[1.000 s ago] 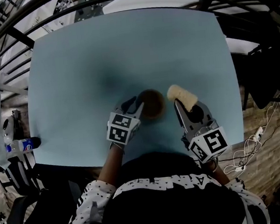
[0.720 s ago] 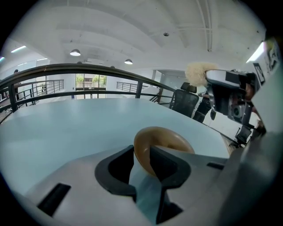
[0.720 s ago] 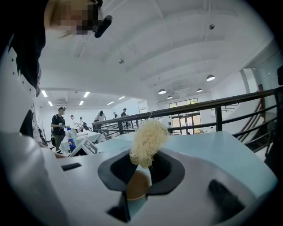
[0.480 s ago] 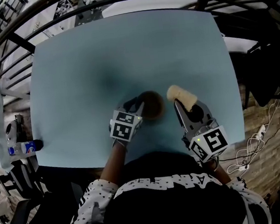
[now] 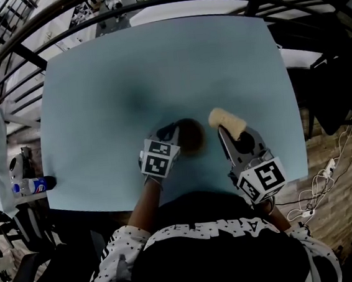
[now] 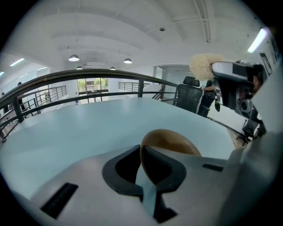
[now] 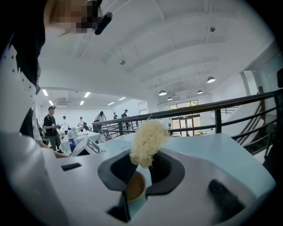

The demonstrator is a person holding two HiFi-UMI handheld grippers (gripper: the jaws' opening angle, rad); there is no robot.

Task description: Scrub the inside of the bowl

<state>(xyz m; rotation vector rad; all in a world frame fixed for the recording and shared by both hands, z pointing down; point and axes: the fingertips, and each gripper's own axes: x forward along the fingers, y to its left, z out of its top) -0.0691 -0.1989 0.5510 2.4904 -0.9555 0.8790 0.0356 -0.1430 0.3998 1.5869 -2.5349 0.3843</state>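
Note:
A small brown bowl (image 5: 192, 135) sits on the light blue table (image 5: 156, 70), near its front edge. My left gripper (image 5: 172, 132) is shut on the bowl's near-left rim; in the left gripper view the rim (image 6: 142, 154) runs between the jaws, and the bowl (image 6: 172, 140) tilts beyond them. My right gripper (image 5: 226, 130) is shut on a pale yellow fibrous scrubber (image 5: 228, 121), held just right of the bowl and above the table. In the right gripper view the scrubber (image 7: 148, 142) sticks up from the jaws, with the bowl (image 7: 135, 186) below it.
A bottle with a blue label (image 5: 33, 184) lies off the table's left side. Black railings (image 5: 57, 24) curve round the far edge. Cables (image 5: 313, 193) trail on the floor at right. Several people (image 7: 51, 126) stand far off in the right gripper view.
My left gripper has edged slightly right, closer onto the bowl's rim. The right gripper and scrubber have hardly moved.

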